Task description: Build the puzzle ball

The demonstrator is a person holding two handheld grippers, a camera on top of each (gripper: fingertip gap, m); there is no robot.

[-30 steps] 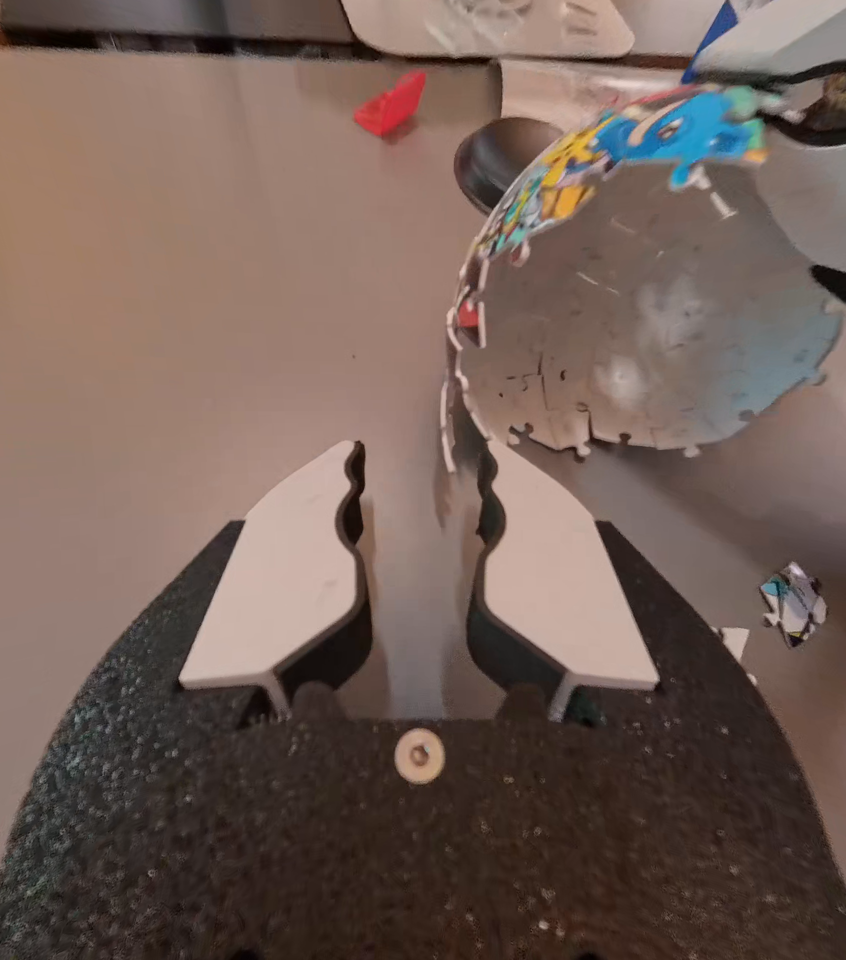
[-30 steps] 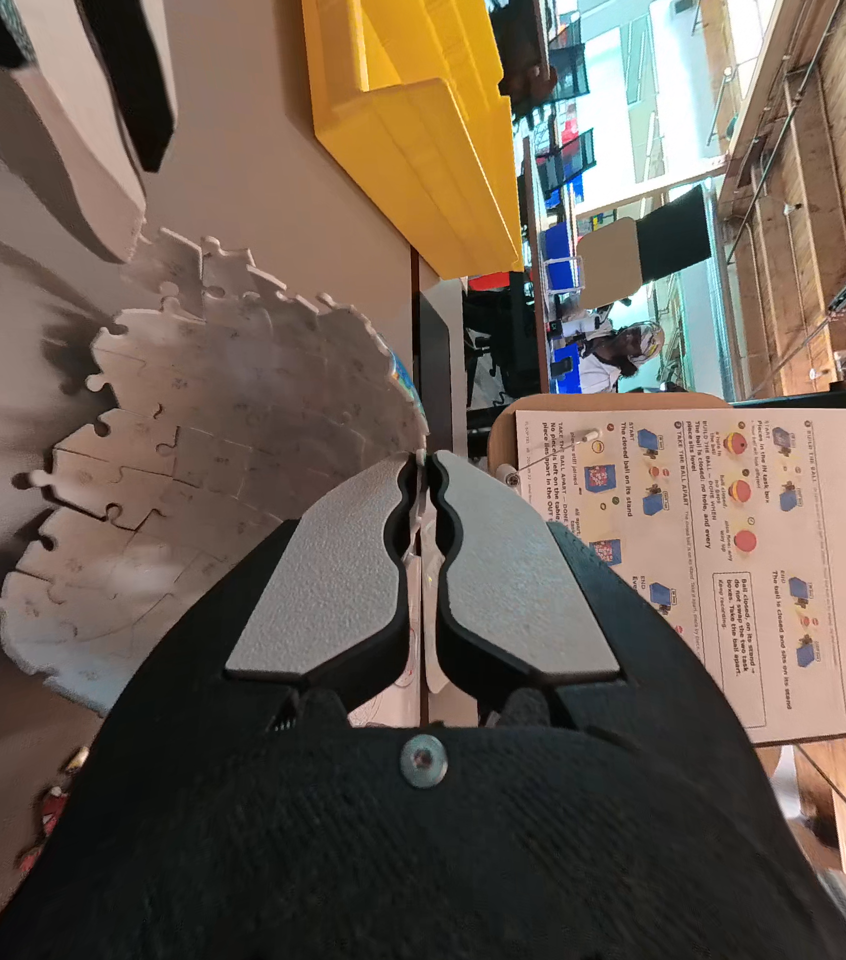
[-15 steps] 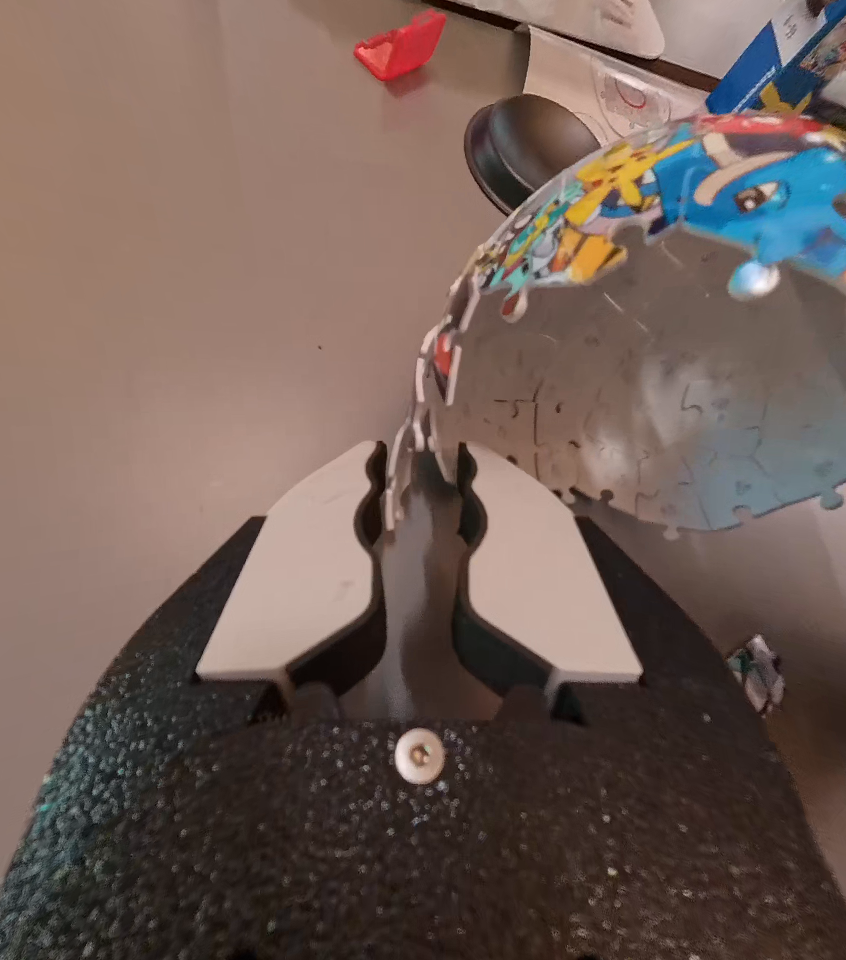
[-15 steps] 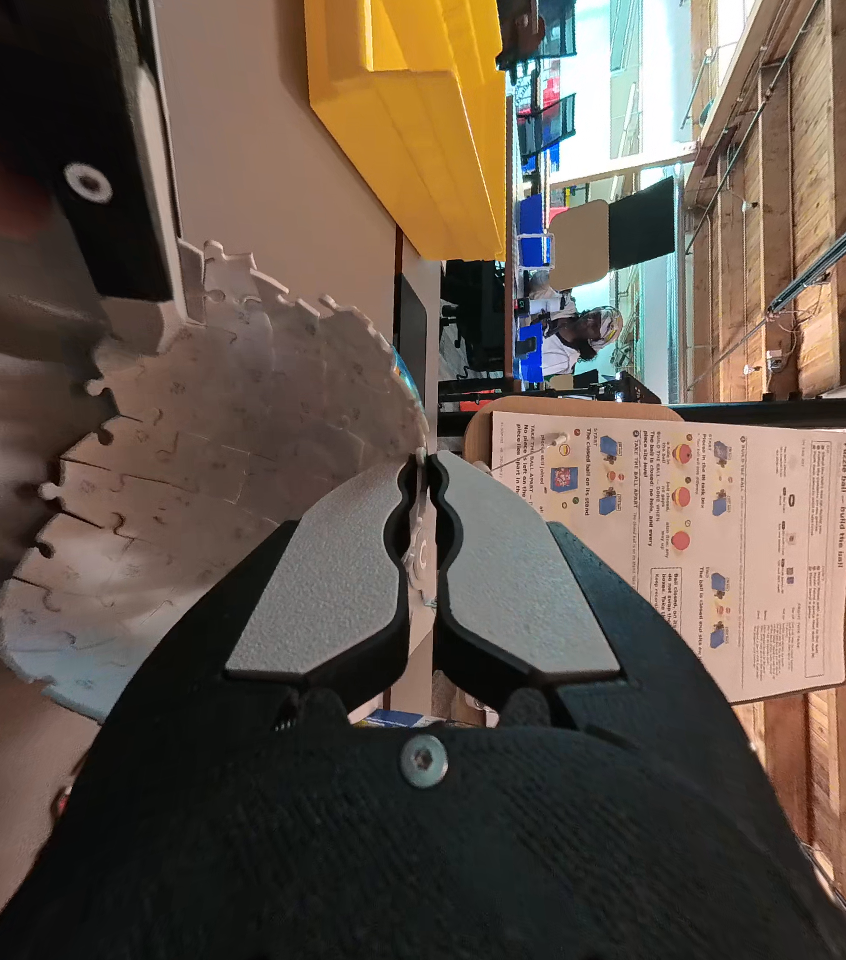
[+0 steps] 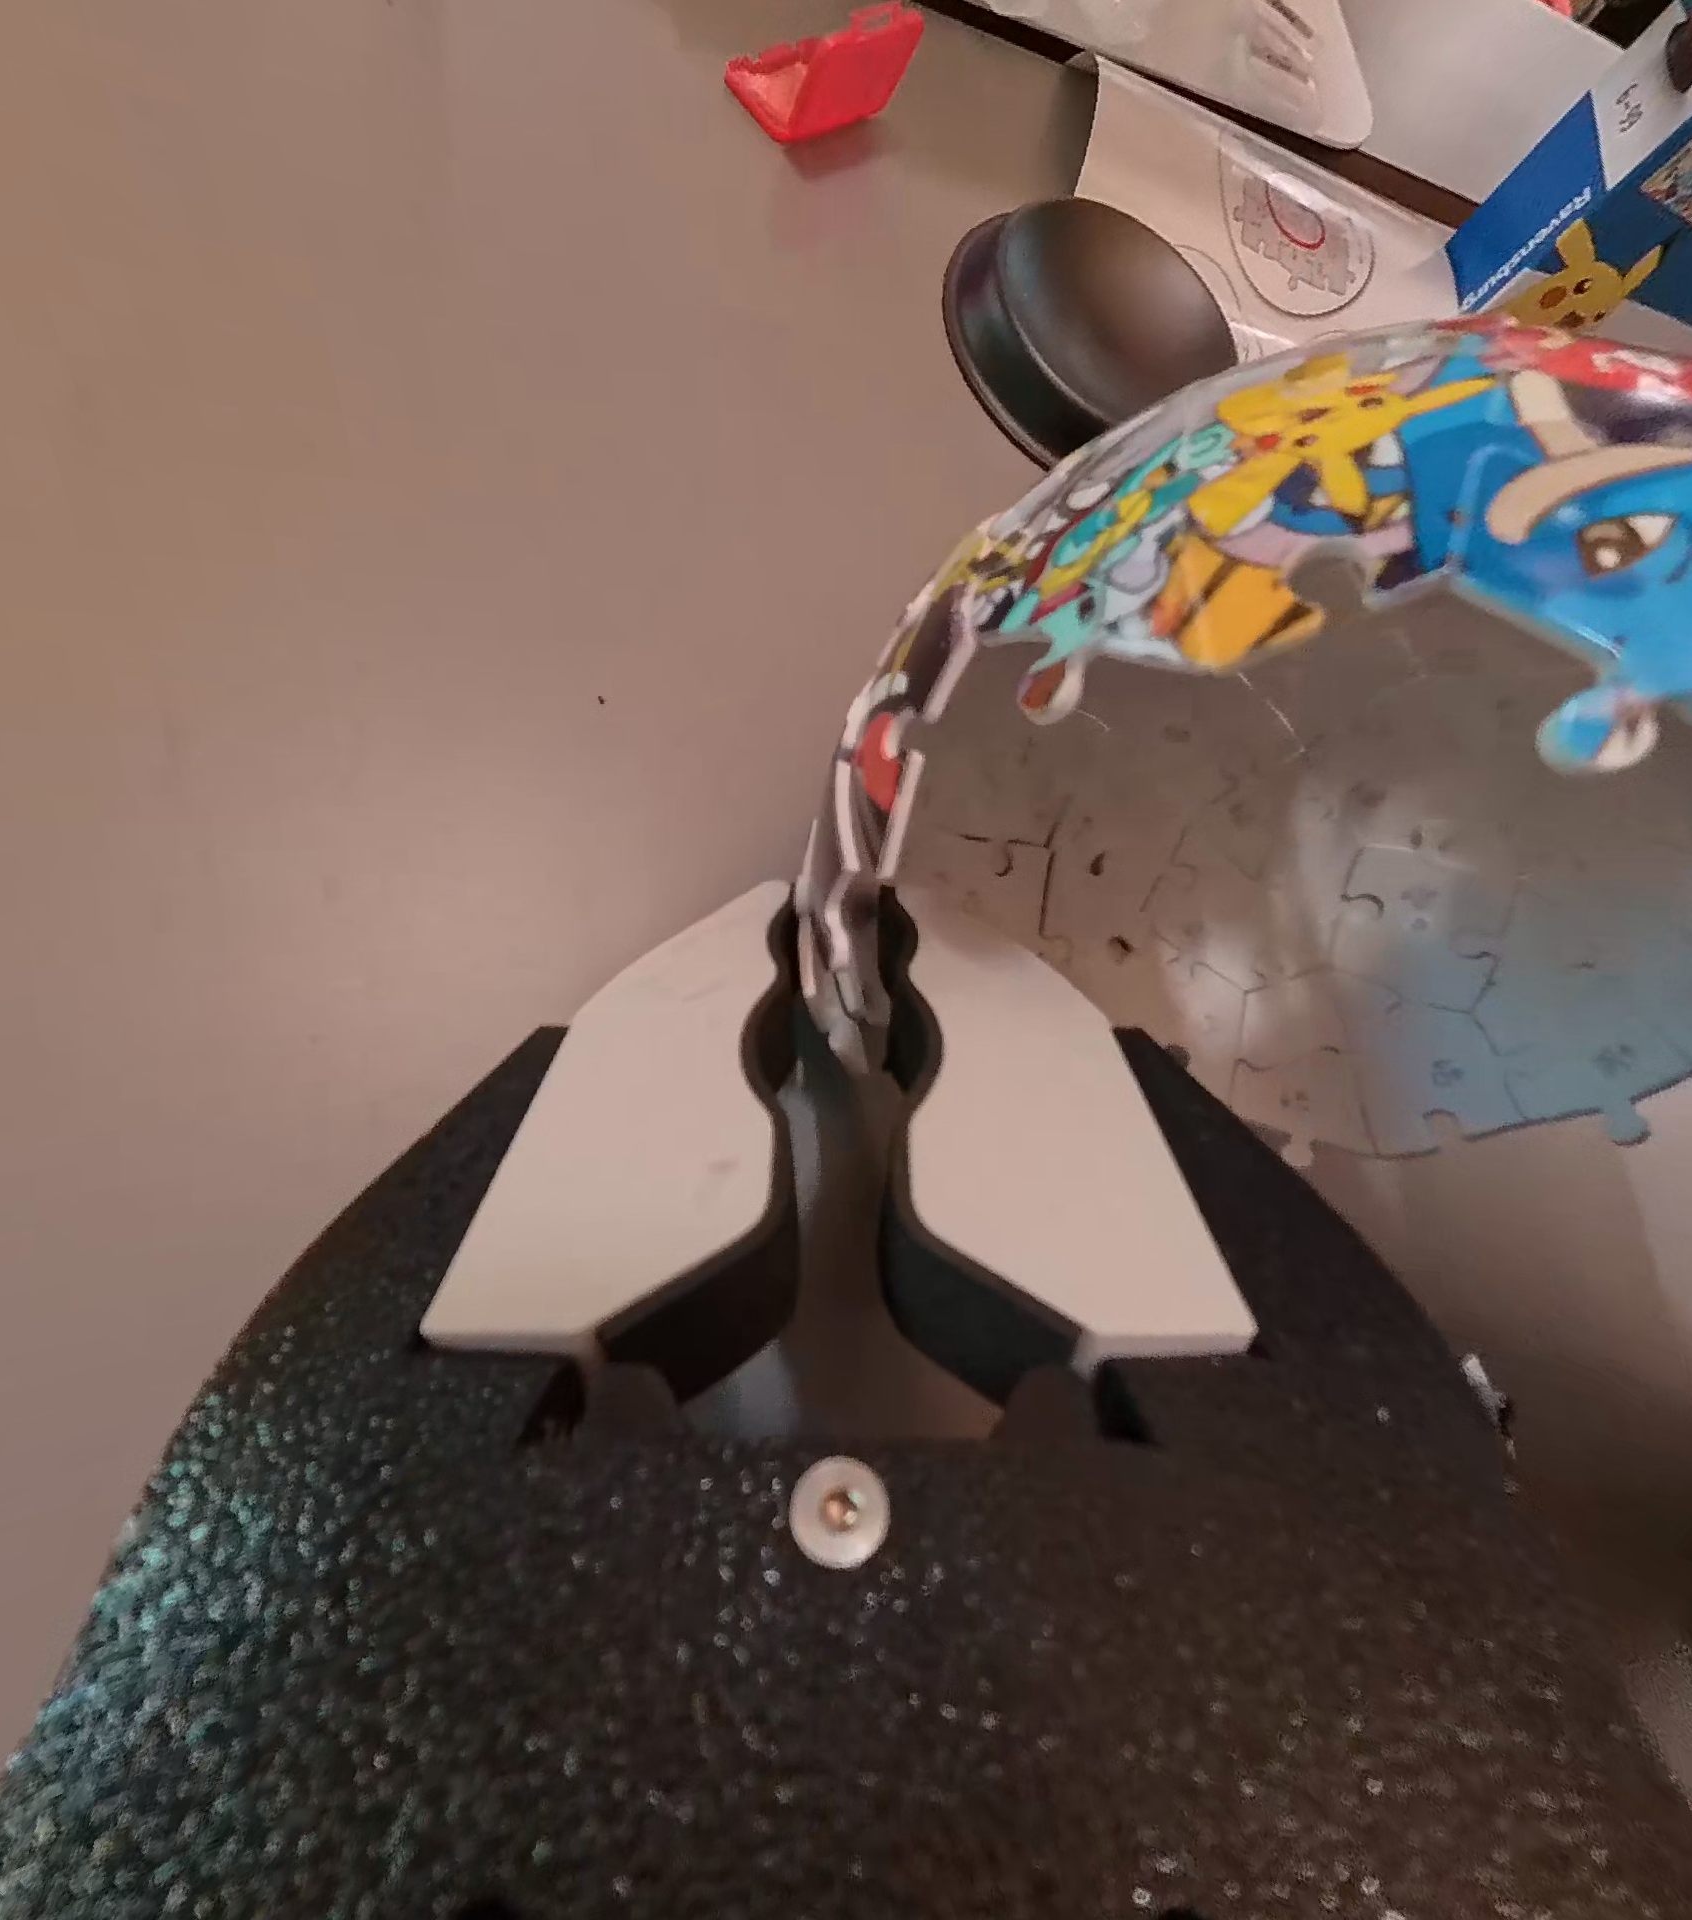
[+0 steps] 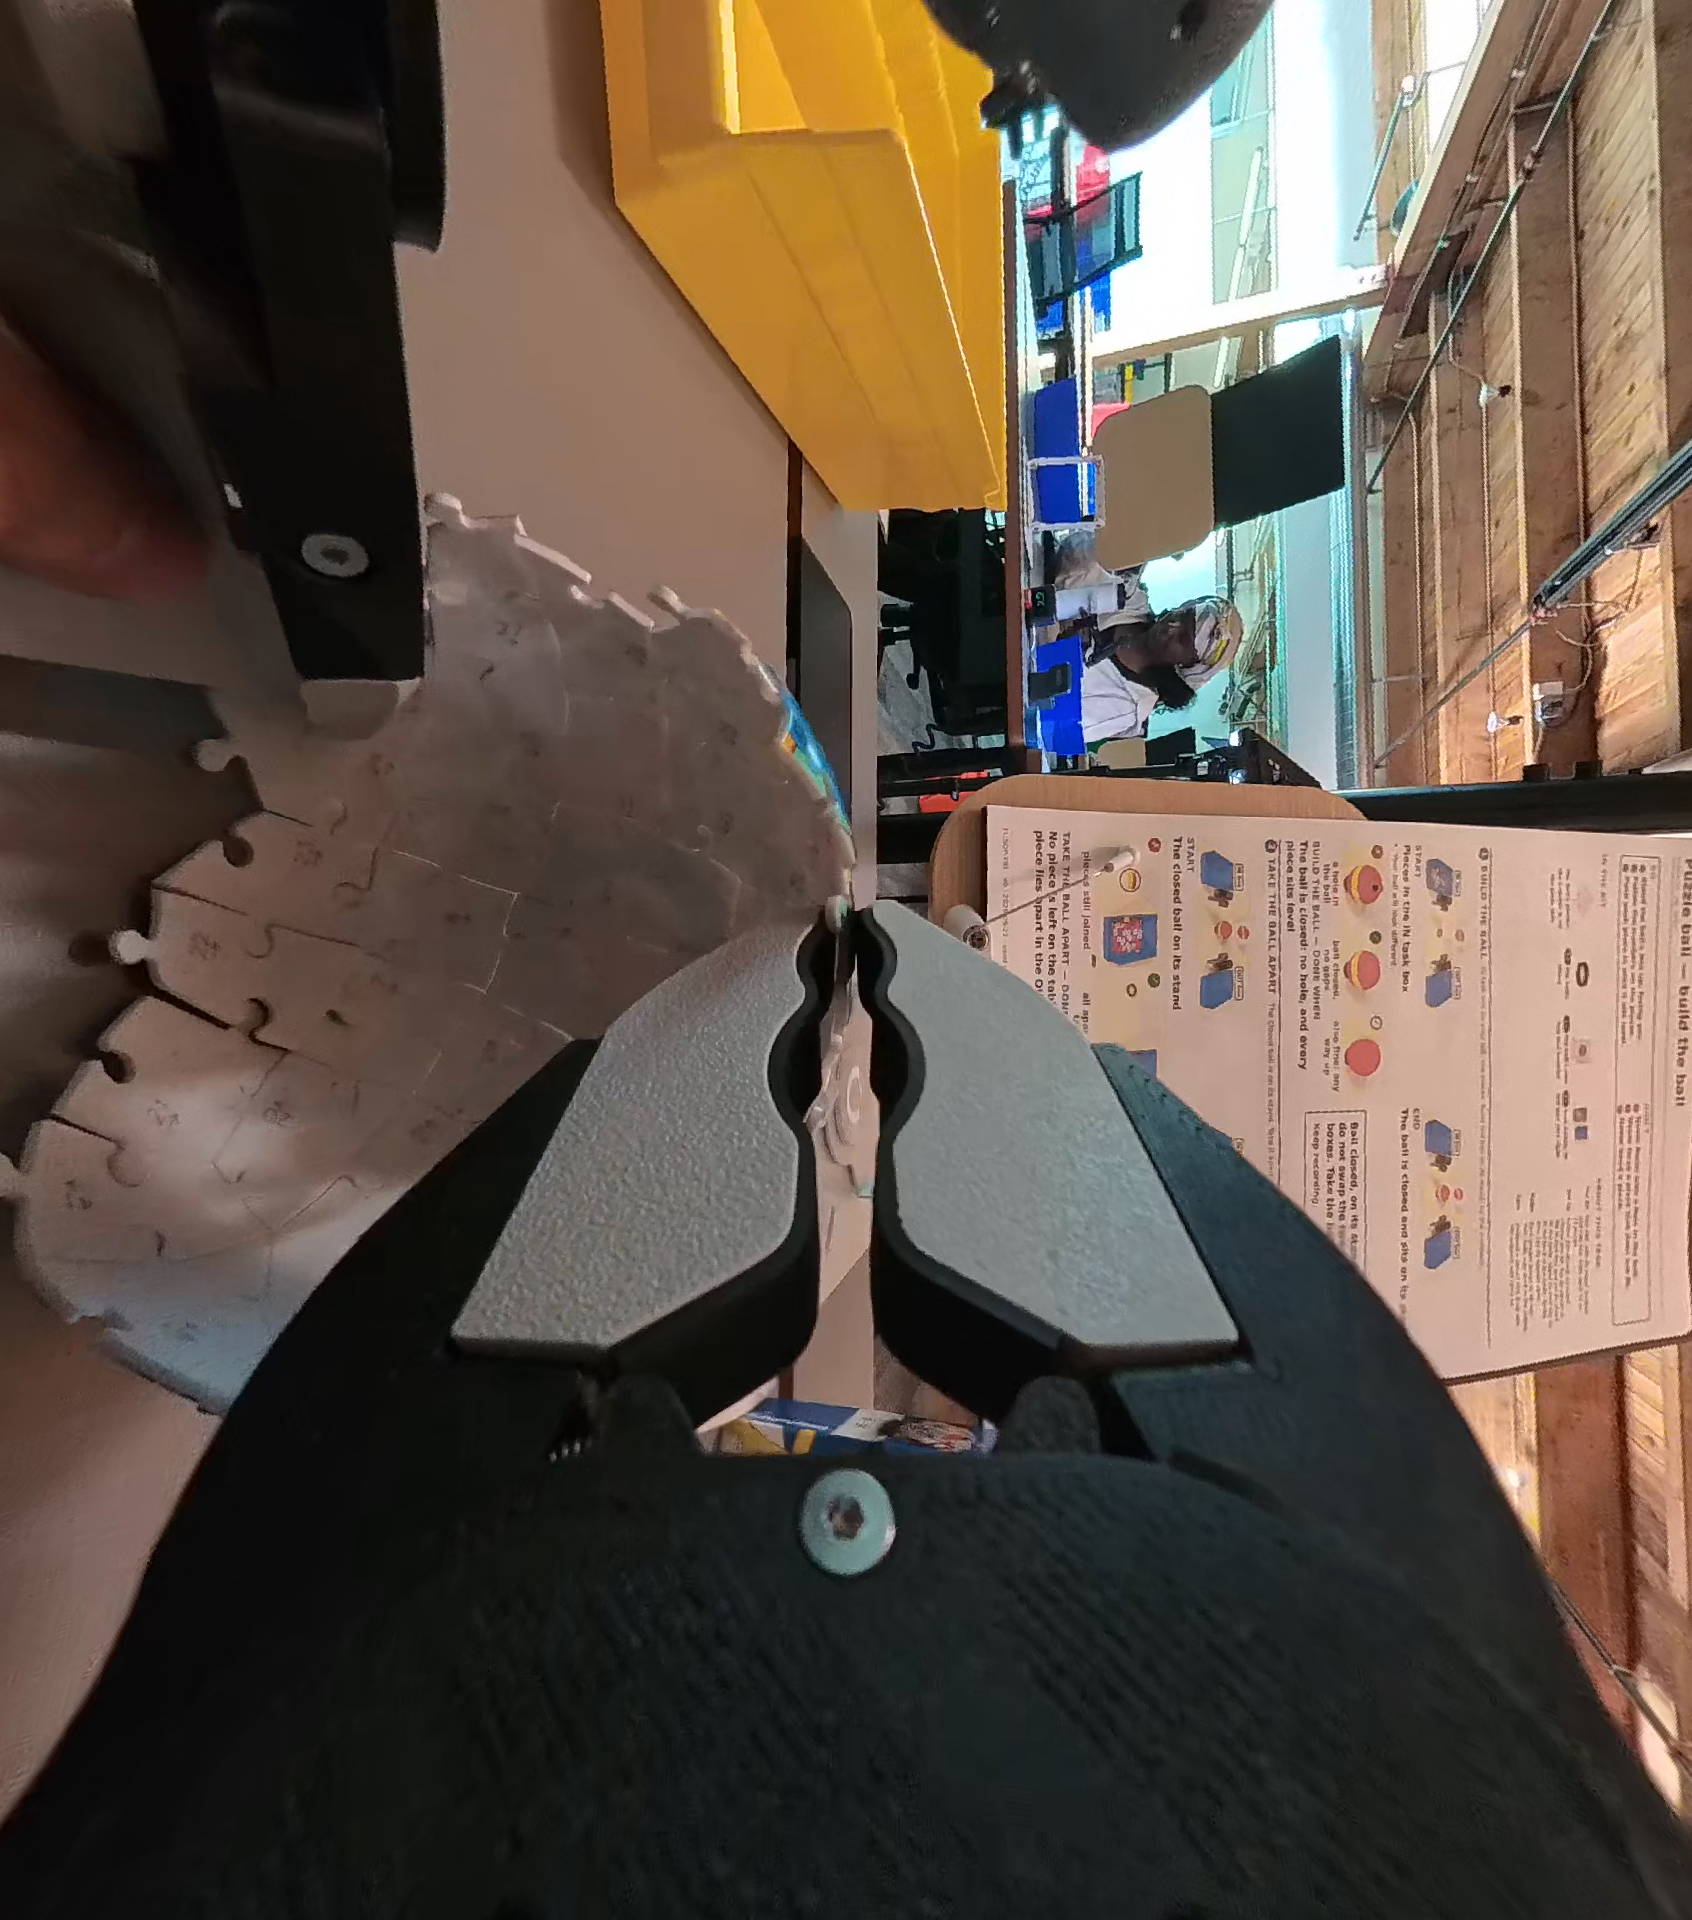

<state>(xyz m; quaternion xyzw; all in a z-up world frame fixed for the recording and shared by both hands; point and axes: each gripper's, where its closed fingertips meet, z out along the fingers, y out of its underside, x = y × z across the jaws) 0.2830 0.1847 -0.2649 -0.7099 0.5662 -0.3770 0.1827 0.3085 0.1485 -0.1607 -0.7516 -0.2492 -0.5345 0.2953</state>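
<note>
A half-built puzzle ball shell [image 5: 1341, 935], with colourful cartoon print outside and grey inside, is held above the table between both grippers. My left gripper [image 5: 842, 935] is shut on the shell's near left rim, and the jagged edge sits between its fingertips. My right gripper [image 6: 847, 935] is shut on the opposite rim of the shell [image 6: 468, 935]. The left gripper [image 6: 333, 416] also shows at the top left of the right wrist view, on the shell's far edge, with a hand [image 6: 11, 436] behind it.
On the beige table [image 5: 302, 520] a black round stand [image 5: 1081, 301] sits behind the shell. A red piece [image 5: 821, 62], a white sheet [image 5: 1289, 197] and a blue box [image 5: 1600, 208] lie farther back. A yellow bin [image 6: 821, 260] and an instruction sheet [image 6: 1341, 1091] show beyond. The tips of one gripper are about 11 cm away from the tips of the other.
My left gripper has moved up to the shell's rim and closed from open onto it. The right gripper has kept its grip, and the shell has tilted a little.
</note>
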